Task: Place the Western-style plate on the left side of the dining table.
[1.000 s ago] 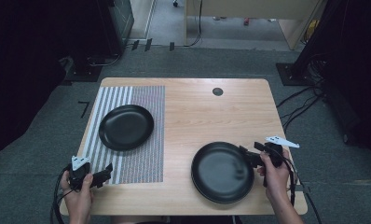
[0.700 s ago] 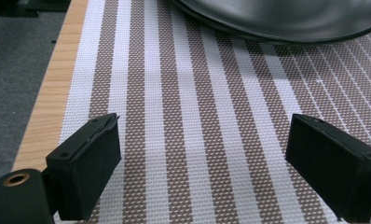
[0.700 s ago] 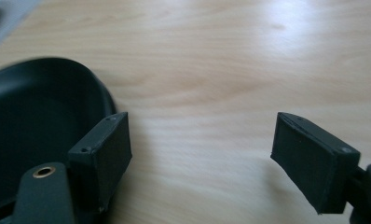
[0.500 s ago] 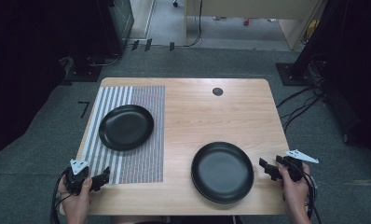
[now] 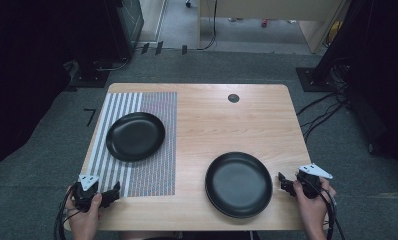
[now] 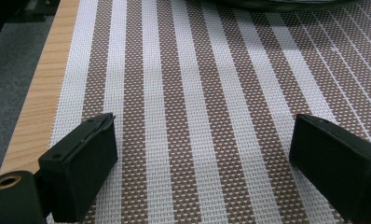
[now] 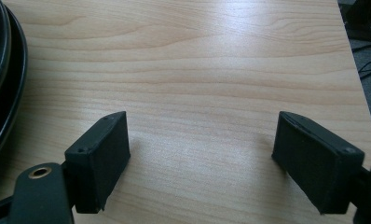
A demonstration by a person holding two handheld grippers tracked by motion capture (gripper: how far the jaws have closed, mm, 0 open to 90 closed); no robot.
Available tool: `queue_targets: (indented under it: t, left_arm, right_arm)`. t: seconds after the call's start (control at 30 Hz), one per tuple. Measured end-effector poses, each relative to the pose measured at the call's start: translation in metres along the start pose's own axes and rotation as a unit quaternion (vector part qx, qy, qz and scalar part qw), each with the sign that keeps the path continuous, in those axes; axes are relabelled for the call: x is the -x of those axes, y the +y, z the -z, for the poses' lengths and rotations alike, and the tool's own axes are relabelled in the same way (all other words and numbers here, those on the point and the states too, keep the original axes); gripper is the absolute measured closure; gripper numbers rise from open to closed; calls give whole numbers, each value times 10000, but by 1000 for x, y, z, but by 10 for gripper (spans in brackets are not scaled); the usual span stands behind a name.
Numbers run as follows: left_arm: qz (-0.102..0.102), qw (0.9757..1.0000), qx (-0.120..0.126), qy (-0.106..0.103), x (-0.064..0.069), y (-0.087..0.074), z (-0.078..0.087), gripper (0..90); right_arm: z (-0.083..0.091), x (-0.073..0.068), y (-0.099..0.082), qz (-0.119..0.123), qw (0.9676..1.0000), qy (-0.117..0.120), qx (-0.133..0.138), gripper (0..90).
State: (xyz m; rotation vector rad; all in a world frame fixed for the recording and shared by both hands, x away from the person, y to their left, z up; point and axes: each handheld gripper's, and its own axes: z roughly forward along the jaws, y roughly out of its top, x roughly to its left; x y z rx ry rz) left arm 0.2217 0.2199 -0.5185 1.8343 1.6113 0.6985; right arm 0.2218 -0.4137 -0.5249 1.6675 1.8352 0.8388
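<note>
At the near edge of the wooden table (image 5: 217,120), a person rests a gripper in each hand, both with jaws spread wide and nothing between them. The left gripper (image 5: 109,195) sits low over the near left corner of the striped placemat (image 5: 152,165), its jaws framing bare weave in the left gripper view. The right gripper (image 5: 286,184) hovers over bare wood just beside the right rim of the near black plate (image 5: 238,184), apart from it; that plate's edge curves along the left side of the right gripper view (image 7: 2,84). Farther back, a second black plate (image 5: 135,135) lies on the placemat, well apart from both tools. Beyond it, a small dark disc (image 5: 233,98) sits near the table's far edge.

Any grasp of the near plate would likely go best with the right gripper brought in level, one jaw slipped under the raised rim and the other over it, closing firmly before lifting so the smooth plate cannot tilt or slide out.
</note>
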Motion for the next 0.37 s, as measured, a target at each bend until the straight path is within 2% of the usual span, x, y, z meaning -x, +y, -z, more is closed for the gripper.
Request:
queue_targets:
  t: [0.37]
  left_arm:
    - [41, 10000, 8, 21, 1, 0, -1, 68]
  right_arm:
    - [-1, 0, 0, -4, 10000, -6, -42, 133]
